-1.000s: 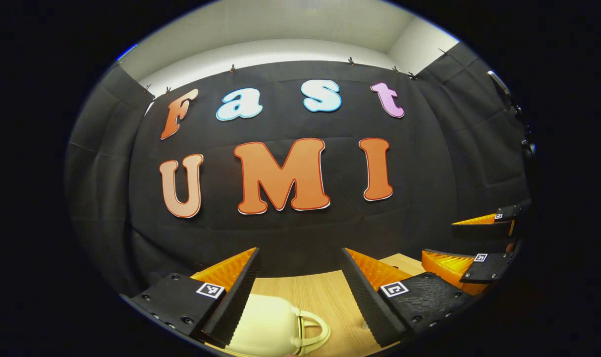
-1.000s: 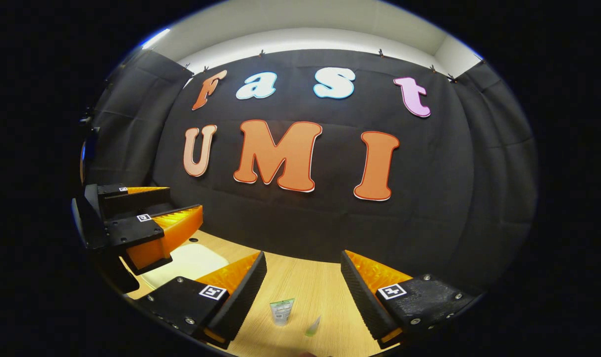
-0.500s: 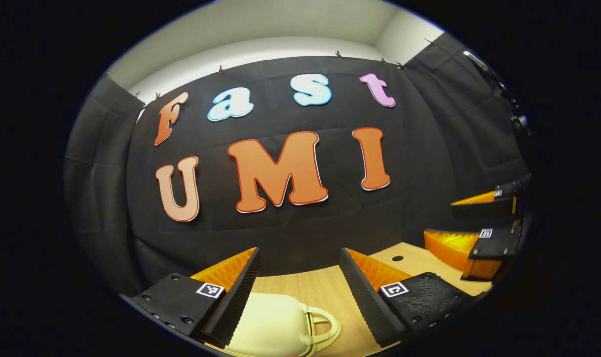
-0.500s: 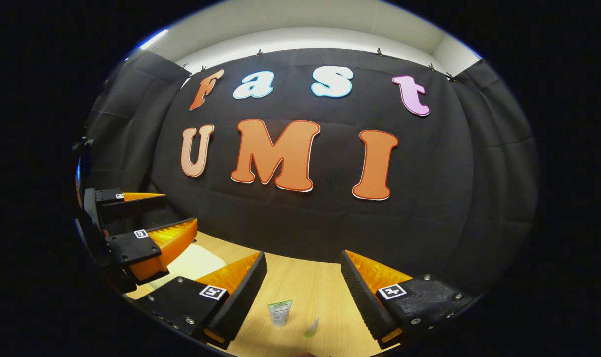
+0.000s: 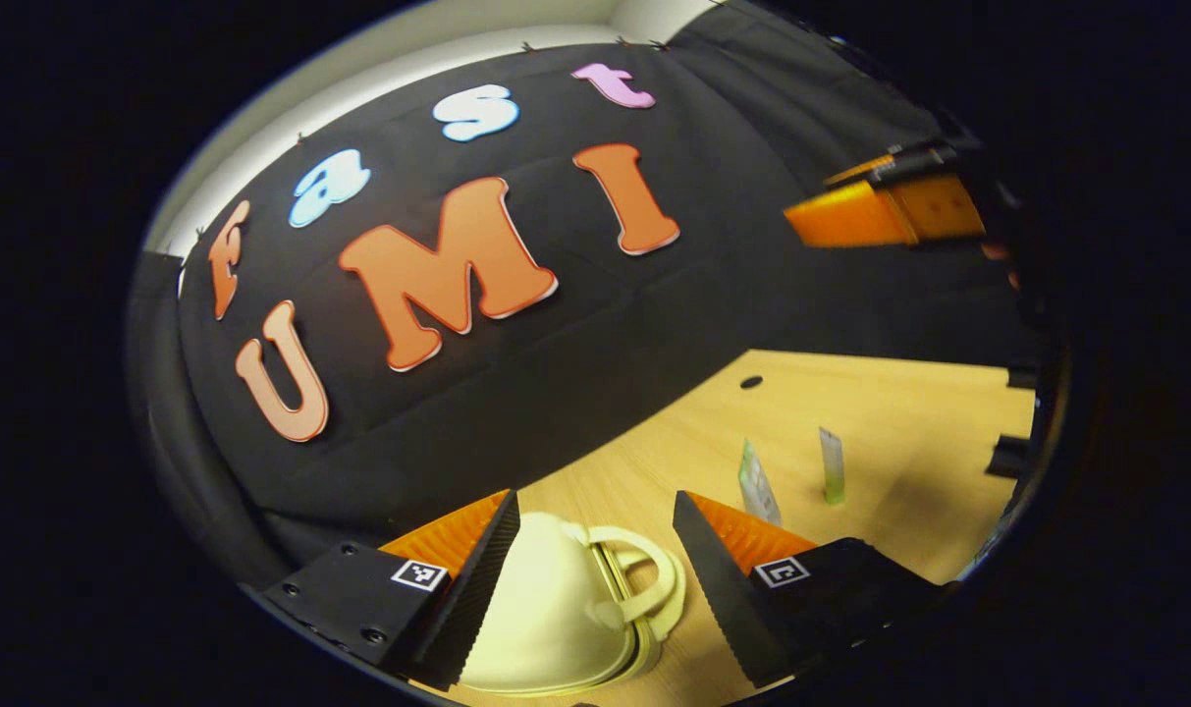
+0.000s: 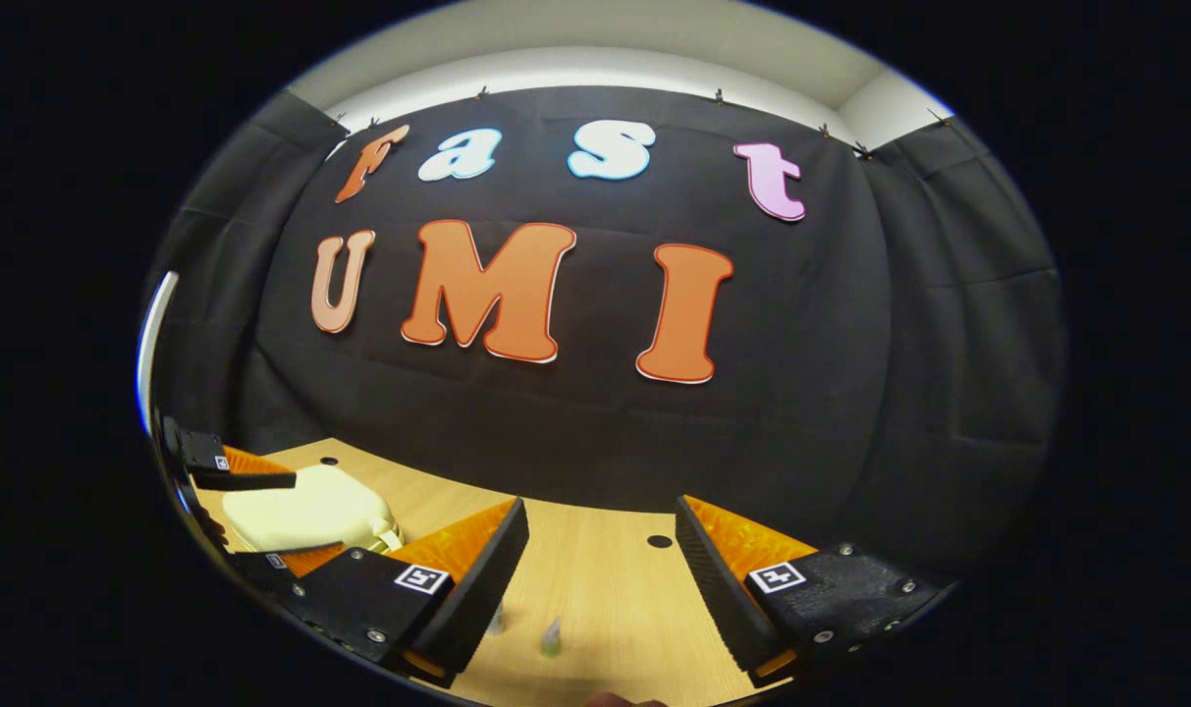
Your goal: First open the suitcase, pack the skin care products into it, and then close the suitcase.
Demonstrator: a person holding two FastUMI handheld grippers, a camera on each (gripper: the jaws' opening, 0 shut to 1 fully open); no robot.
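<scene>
The left tongs [image 5: 595, 506] stand with their fingers well apart, clamped on nothing. Between and just below those fingers lies the suitcase [image 5: 546, 614], a small cream shell case resting flat on the wooden surface [image 5: 909, 412] with its lid closed. The handle [image 5: 649, 579] of the case points to the right in the left gripper view. Neither finger touches the case as far as the view shows.

In the right gripper view, the same suitcase [image 6: 305, 506] lies at the far left of the surface [image 6: 605, 589], with the left tongs [image 6: 246, 520] set one finger above and one below it.

Further right on the surface stand the skin care products: a pale tube [image 5: 757, 483] and, just beside it, a slim green tube [image 5: 832, 465]. Both are upright and apart from the suitcase. In the right gripper view the green tube [image 6: 552, 638] shows near the bottom edge, between the fingers.

The right tongs [image 6: 600, 516] are also spread wide and hold nothing. In the left gripper view, the right tongs [image 5: 885, 201] hang high at the right, above the surface; from that angle it cannot be told how far apart their fingers stand.
</scene>
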